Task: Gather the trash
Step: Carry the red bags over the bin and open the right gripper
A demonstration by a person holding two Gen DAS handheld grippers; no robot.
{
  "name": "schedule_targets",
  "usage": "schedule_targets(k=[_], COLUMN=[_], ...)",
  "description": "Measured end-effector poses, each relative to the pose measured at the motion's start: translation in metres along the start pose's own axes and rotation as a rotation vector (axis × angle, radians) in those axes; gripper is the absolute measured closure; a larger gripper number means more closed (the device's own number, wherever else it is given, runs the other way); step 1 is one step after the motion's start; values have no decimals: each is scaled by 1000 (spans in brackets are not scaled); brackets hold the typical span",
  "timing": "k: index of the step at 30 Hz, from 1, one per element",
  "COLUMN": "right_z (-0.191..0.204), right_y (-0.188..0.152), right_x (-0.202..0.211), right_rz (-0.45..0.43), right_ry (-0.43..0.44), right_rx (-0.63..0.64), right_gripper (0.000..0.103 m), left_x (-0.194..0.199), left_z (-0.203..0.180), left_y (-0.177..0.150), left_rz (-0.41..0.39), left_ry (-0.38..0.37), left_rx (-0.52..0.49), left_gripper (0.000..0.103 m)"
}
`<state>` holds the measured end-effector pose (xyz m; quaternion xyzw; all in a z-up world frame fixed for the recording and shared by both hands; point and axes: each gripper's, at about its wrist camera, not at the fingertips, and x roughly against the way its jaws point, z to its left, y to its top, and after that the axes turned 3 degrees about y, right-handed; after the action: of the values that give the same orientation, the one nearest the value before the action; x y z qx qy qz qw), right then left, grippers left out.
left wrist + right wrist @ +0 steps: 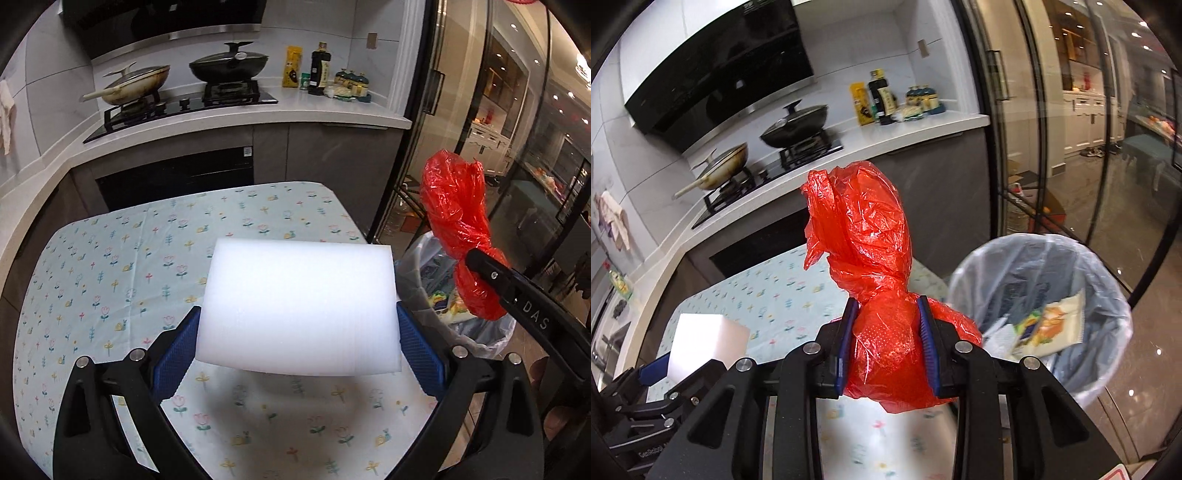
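The left hand-held gripper [299, 347] clamps a white foam block [301, 306] between its blue pads, jaws spread wide around it, lifted above a bench [110, 258] covered in a pale cloth printed with small flowers. To its right, the right hand-held gripper [886, 347] pinches a crumpled red plastic bag [871, 266], jaws partly closed on the bag's twisted lower part while the loose top stands up between the fingers. Just past the bench's right edge sits a round bin [1108, 280] lined with a pale translucent bag, its mouth open, with printed packaging [1052, 325] lying inside. Nothing lies between the red bag and the bin. Farther off, a white counter [332, 107] carries a gas hob with a cream pan [136, 83] and a black lidded wok [229, 64], and bottles [319, 70] at its right end. Glass doors [1052, 129] stand at far right.
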<state>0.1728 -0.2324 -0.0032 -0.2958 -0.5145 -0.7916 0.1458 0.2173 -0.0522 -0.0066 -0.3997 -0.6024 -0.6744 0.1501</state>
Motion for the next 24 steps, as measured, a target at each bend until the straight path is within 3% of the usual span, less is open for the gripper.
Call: schedule_targets(k=[12, 24], right_z=[-107, -171], right_y=[-9, -16], right_x=[38, 39], right_rz=[-24, -9], right_ry=[-114, -181], right_rx=[-118, -202], right_gripper=[73, 73], left_x=[-14, -46], left_z=[-112, -192], left_y=[-3, -1], left_rz=[19, 54], left_ry=[-112, -179], left_rx=[-144, -265], left_gripper=[9, 8])
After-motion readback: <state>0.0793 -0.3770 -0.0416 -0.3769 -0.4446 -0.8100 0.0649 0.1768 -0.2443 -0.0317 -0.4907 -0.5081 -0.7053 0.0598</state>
